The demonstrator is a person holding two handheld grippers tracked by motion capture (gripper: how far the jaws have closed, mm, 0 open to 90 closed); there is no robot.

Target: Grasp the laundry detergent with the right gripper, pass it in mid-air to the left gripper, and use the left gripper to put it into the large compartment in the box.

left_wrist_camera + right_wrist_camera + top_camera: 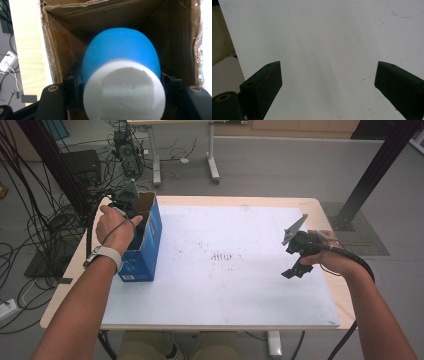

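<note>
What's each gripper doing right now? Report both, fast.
Left gripper: shut on the blue-and-white object, inside the cardboard box.
Right gripper: open, empty, over the white mat.

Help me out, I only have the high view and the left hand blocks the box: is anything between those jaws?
Observer: Yes. The left gripper is shut on a blue and white object, jaws pressed on both sides.
Operator: Is it inside the box?
Observer: It sits within the brown walls of the cardboard box.
Operator: And the right gripper?
Observer: The right gripper is open, with bare white mat between its jaws.
</note>
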